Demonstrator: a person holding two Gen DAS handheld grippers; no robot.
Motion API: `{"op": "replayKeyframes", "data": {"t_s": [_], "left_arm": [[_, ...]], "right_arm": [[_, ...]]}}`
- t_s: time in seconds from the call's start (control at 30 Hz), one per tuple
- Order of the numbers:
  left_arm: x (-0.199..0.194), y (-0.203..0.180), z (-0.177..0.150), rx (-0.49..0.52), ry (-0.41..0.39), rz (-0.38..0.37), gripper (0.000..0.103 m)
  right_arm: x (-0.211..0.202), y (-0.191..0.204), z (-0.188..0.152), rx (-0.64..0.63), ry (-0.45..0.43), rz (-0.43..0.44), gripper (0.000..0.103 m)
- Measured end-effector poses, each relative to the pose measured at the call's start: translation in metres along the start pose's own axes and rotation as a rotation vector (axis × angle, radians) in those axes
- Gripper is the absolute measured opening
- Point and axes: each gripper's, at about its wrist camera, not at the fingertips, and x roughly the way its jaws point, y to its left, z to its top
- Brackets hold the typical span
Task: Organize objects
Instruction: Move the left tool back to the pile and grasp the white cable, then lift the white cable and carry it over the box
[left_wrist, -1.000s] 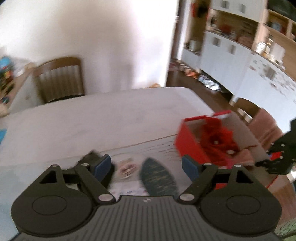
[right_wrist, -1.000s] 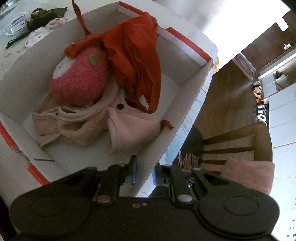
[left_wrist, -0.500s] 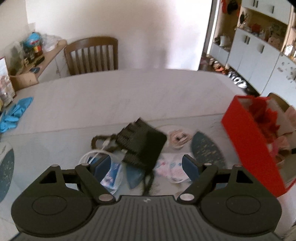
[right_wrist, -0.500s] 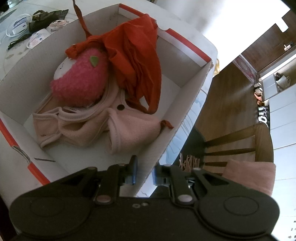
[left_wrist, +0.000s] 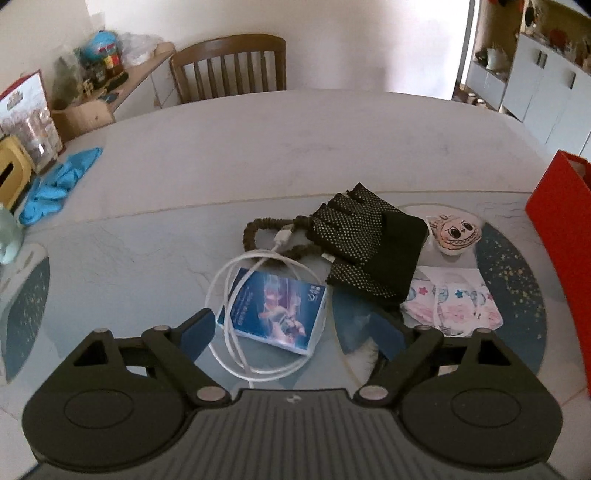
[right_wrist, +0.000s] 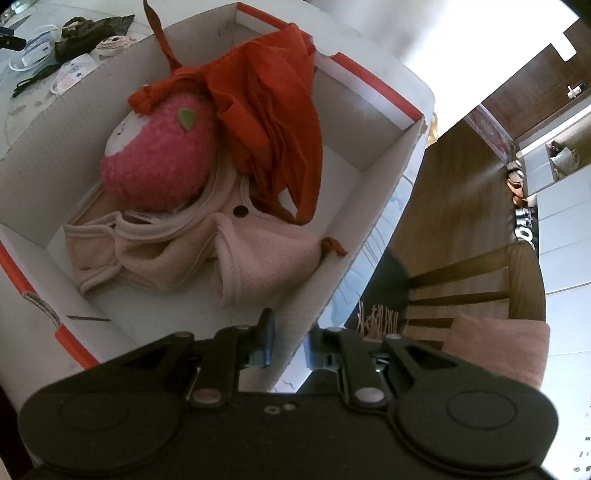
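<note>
Left wrist view: the left gripper (left_wrist: 293, 328) hangs above the table (left_wrist: 258, 147) with its fingers (left_wrist: 195, 332) spread wide and nothing between the pads; the jaws have just been opening further. A small blue packet (left_wrist: 275, 314) lies directly ahead, between the finger lines, with a coiled white cable (left_wrist: 258, 317) draped over and around it. The packet's long axis runs from about 7 o'clock to 1 o'clock, so it sits skewed to the finger line. A black dotted glove (left_wrist: 365, 251) lies at 1 o'clock, beyond the packet and resting on a dark elastic cord (left_wrist: 258, 230). A printed face mask (left_wrist: 452, 299) lies at 2 o'clock, with a round cartoon-face item (left_wrist: 454, 232) behind it. The red box (left_wrist: 561, 240) stands at 3 o'clock, at the frame edge. Right wrist view: the right gripper (right_wrist: 288, 347) has its fingers nearly together, one on each side of the box wall, apparently clamped on it. The box already holds a pink plush toy (right_wrist: 159, 166), a red cloth (right_wrist: 273, 122) and a pale pink garment (right_wrist: 192, 251). Judgement: the left hand is the nearer to the loose items, and the packet or cable is the likely next pick.
</note>
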Motion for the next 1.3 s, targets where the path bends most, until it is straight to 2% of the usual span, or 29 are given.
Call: {"op": "replayKeyframes", "data": {"t_s": [0.17,0.37,0.47,0.57,0.67,0.73,0.77,0.83,1.0,1.3], "left_arm": [[0.011,0.011,0.014,-0.030,-0.001,0.021,0.091],[0.038,0.046,0.023,-0.179,0.061,0.046,0.091],[0.045,0.054,0.020,-0.228,0.083,0.029,0.090],[0.049,0.057,0.016,-0.258,0.102,-0.005,0.067],[0.050,0.060,0.015,-0.300,0.102,-0.039,0.057],[0.048,0.059,0.016,-0.311,0.092,-0.037,0.037],[0.047,0.058,0.017,-0.307,0.089,-0.020,0.032],[0.046,0.059,0.017,-0.307,0.091,-0.024,0.009],[0.036,0.049,0.014,-0.245,0.078,0.014,0.003],[-0.018,0.026,0.011,-0.229,-0.012,-0.058,0.002]], "right_arm": [[0.000,0.000,0.001,0.004,0.007,-0.004,0.015],[0.001,0.002,0.004,0.000,0.022,-0.013,0.015],[0.002,0.002,0.004,0.004,0.024,-0.013,0.015],[0.003,0.002,0.004,0.009,0.026,-0.014,0.015],[0.004,0.001,0.004,0.012,0.028,-0.014,0.015],[0.004,0.001,0.004,0.011,0.029,-0.015,0.015],[0.004,0.001,0.005,0.011,0.029,-0.015,0.015],[0.004,0.001,0.004,0.013,0.028,-0.015,0.015],[0.004,0.001,0.004,0.013,0.027,-0.016,0.015],[0.004,0.002,0.003,0.002,0.018,-0.018,0.015]]}}
